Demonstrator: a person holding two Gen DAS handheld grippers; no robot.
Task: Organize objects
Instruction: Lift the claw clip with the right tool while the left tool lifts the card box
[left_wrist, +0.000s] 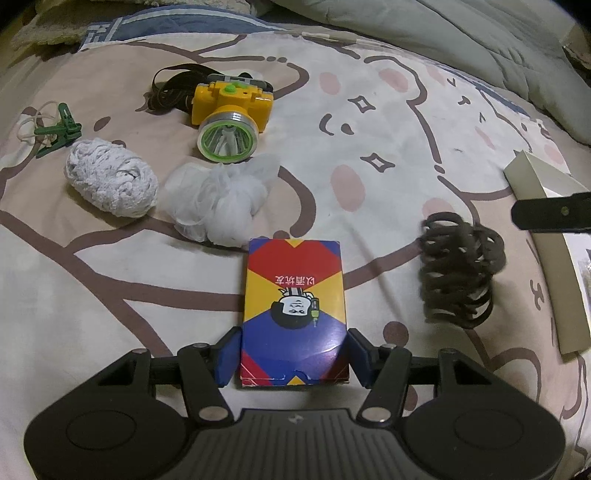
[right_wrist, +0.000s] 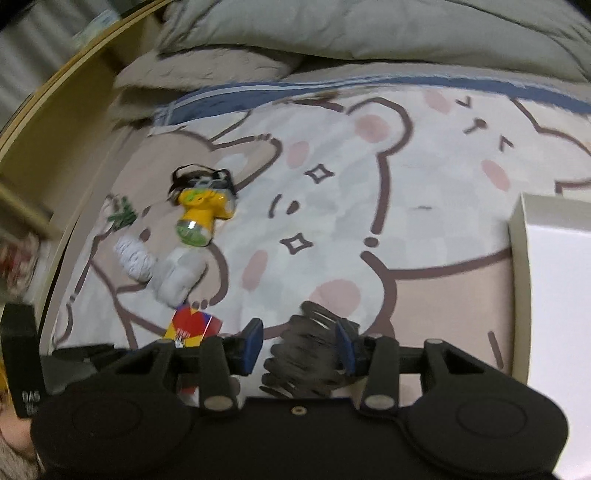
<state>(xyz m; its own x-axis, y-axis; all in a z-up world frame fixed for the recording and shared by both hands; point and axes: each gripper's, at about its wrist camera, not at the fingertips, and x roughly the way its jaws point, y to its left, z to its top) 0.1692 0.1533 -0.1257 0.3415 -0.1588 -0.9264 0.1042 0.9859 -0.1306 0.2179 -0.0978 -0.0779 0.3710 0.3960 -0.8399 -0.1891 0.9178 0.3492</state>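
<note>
One card box (left_wrist: 293, 314) clasped at its near end by the left gripper (left_wrist: 291, 356) jaws, one bundle of dark hair ties (right_wrist: 310, 354) pinched between the right gripper (right_wrist: 300, 345) jaws right of the box, one yellow headlamp (left_wrist: 231, 116), two white bundles and one green clip (left_wrist: 61, 129) laid beyond the box on the bed (left_wrist: 388, 122).

Both wrist cameras are looking forward and down over the bed (left_wrist: 388, 122), the left one sitting close behind the card box (left_wrist: 293, 314), the right one tilting, both sharing the yellow headlamp (right_wrist: 201, 212) at upper left.
</note>
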